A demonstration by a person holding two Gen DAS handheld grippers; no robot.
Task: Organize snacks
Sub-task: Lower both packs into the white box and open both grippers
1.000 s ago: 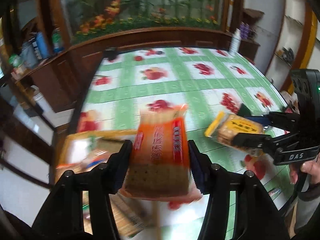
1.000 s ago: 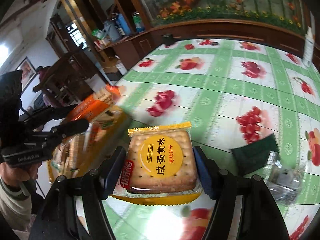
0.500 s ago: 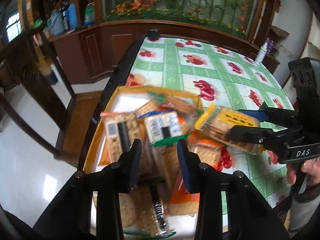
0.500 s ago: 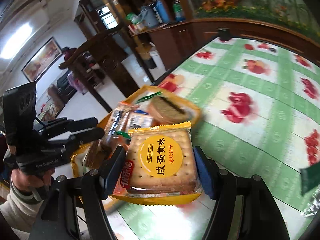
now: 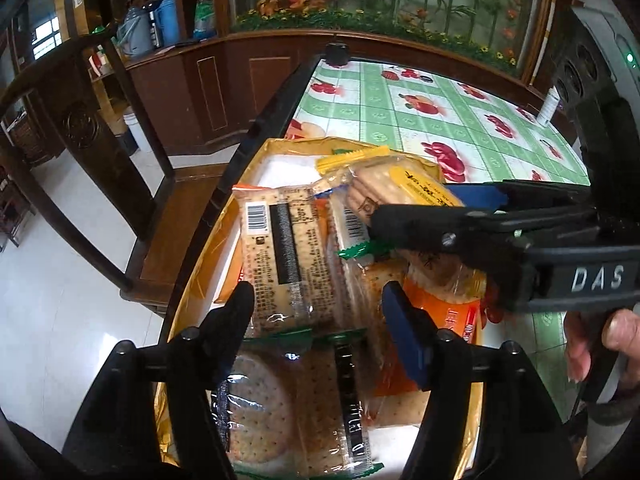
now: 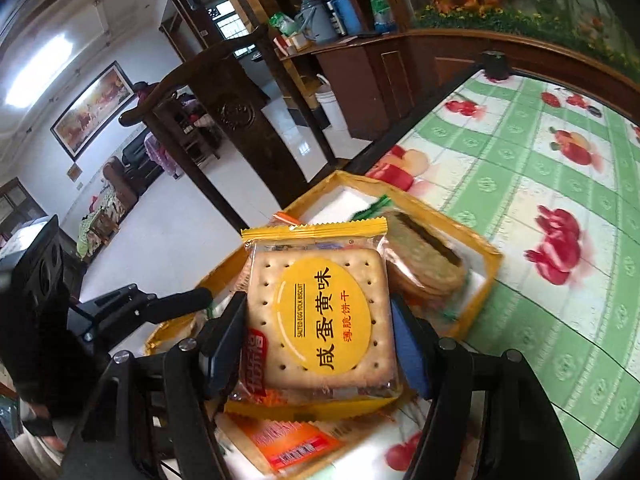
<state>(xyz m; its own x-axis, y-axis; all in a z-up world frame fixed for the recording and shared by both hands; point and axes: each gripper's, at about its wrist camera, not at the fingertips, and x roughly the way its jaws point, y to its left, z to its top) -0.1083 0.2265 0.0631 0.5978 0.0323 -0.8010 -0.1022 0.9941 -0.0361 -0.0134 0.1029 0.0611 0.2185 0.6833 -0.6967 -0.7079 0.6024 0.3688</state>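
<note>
The right gripper (image 6: 318,344) squeezes the yellow biscuit pack (image 6: 320,320) over the gold tray (image 6: 490,262) at the table's edge, ready to drop it. The left gripper (image 5: 318,324) is opening, empty, above the packs.

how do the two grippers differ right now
The right gripper is clamped on the yellow biscuit pack, carried over the tray. The left gripper holds nothing, its jaws opening above packs lying in the tray. Both are black and angled down.
</note>
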